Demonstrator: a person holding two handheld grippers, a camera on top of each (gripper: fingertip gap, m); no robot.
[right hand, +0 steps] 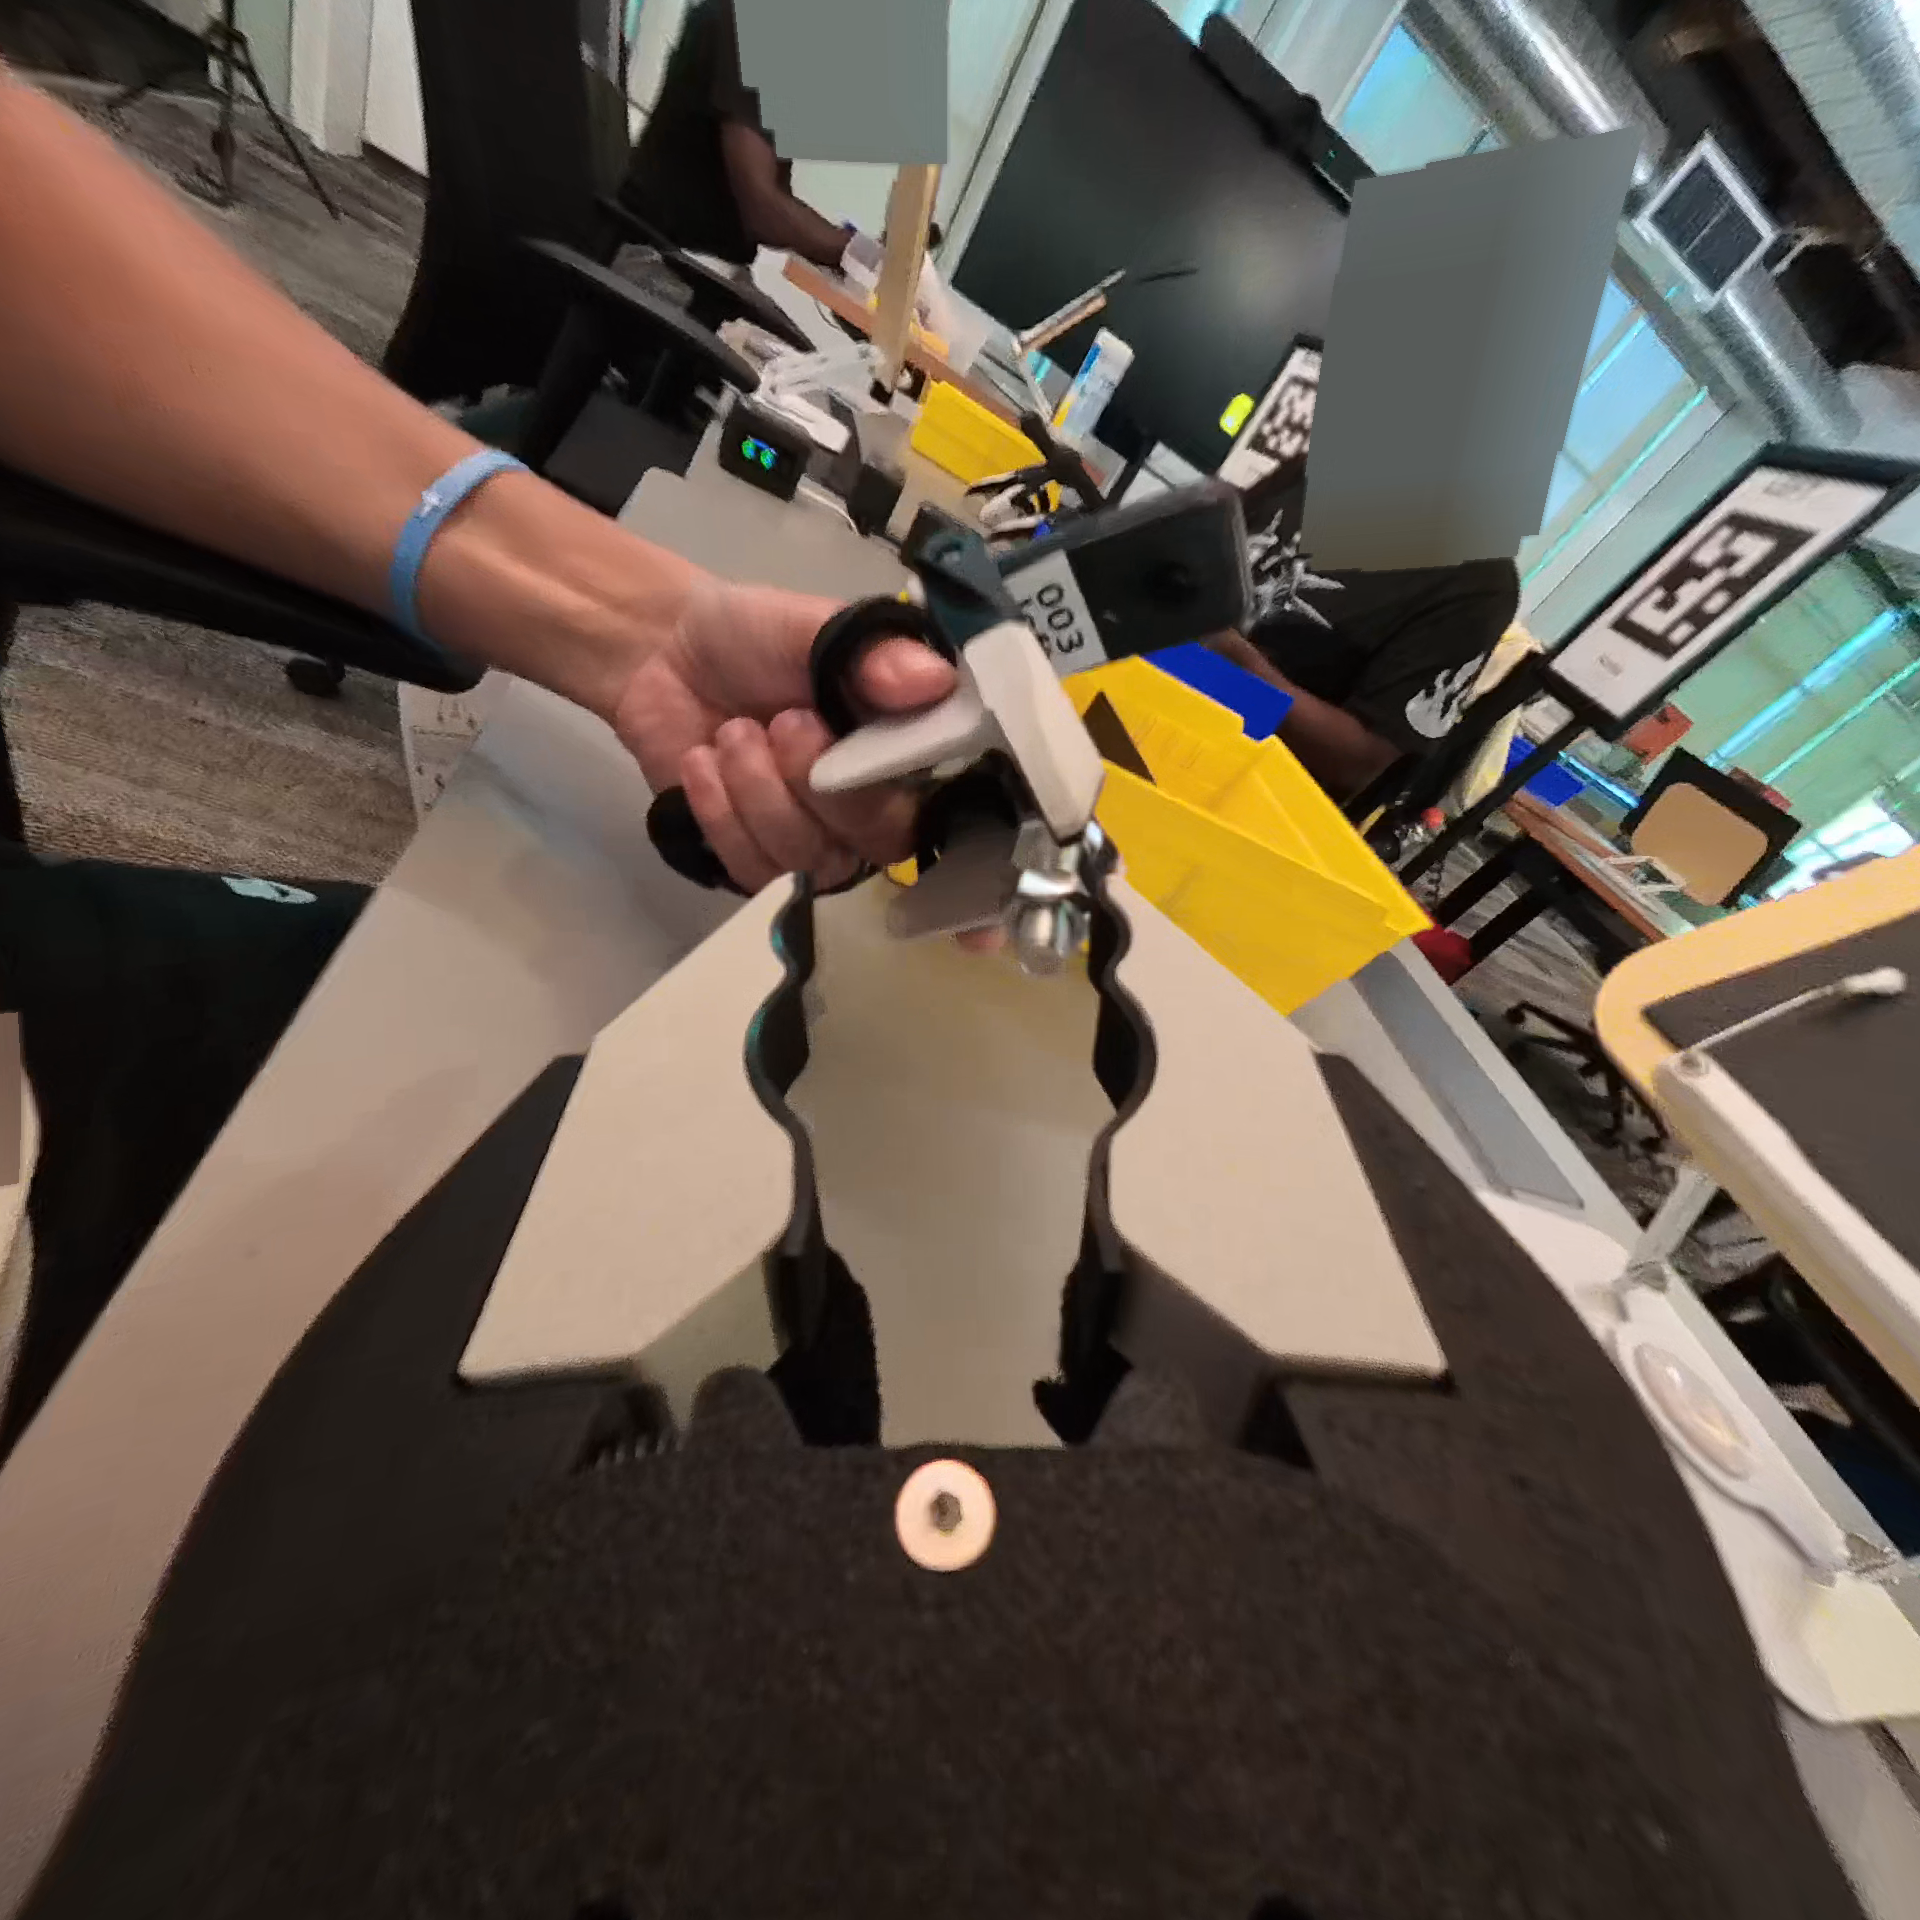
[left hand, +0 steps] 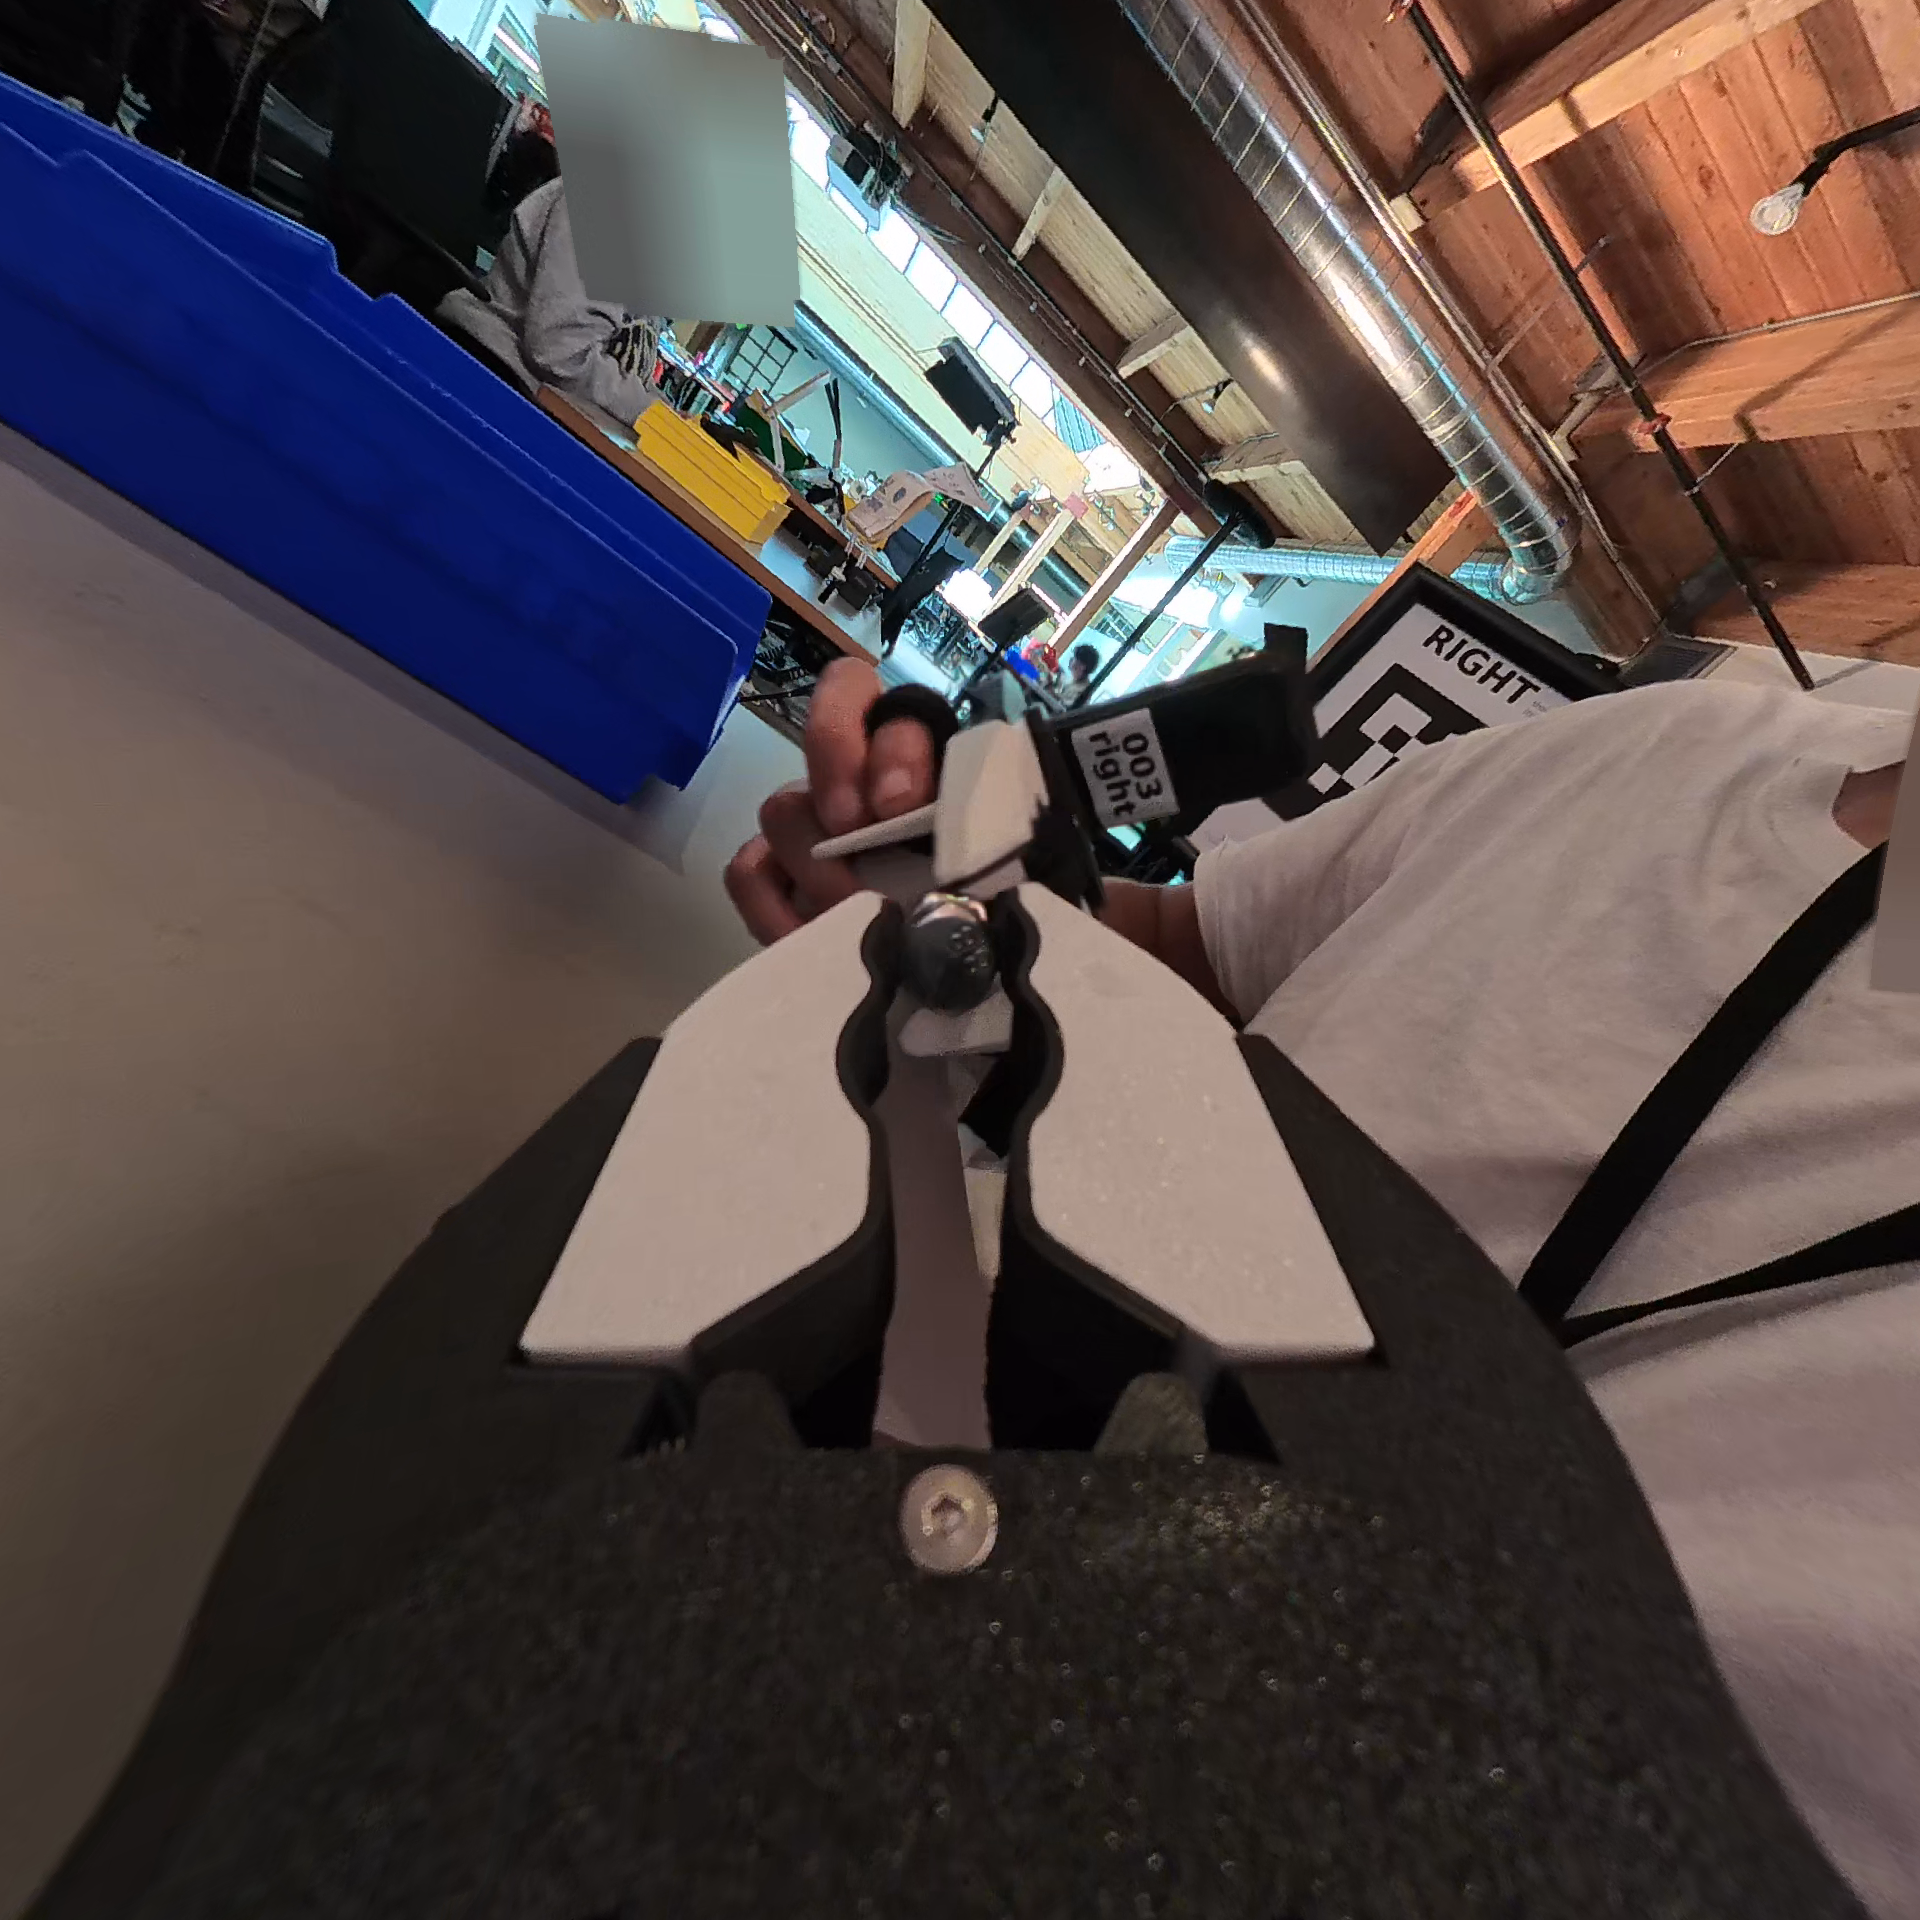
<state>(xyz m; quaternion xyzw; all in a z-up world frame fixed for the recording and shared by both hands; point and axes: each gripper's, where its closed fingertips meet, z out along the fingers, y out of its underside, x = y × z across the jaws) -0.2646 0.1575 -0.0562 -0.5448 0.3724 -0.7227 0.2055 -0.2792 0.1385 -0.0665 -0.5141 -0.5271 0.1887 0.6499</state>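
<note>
My left gripper (left hand: 948, 940) is shut on a silver bolt (left hand: 943, 958); its head sits between the two white fingertips. A flat grey metal plate (left hand: 930, 1247) hangs on the bolt and runs back between the fingers. In the right wrist view the left gripper (right hand: 1044, 831), held by a hand (right hand: 748, 758), carries the bolt (right hand: 1044, 925) with a wing nut and the plate (right hand: 951, 894) above the white table (right hand: 935, 1143). My right gripper (right hand: 951, 914) is open and holds nothing; the bolt is just inside its right fingertip (right hand: 1107, 935). It also shows in the left wrist view (left hand: 925, 862), right behind the bolt.
A blue bin (left hand: 364, 447) stands on the table (left hand: 260, 935) to the left. A yellow bin (right hand: 1247, 862) stands just beyond the grippers. A person's white shirt (left hand: 1558, 1039) is close on the right. Seated people, monitors and a framed marker board (right hand: 1714, 582) are farther off.
</note>
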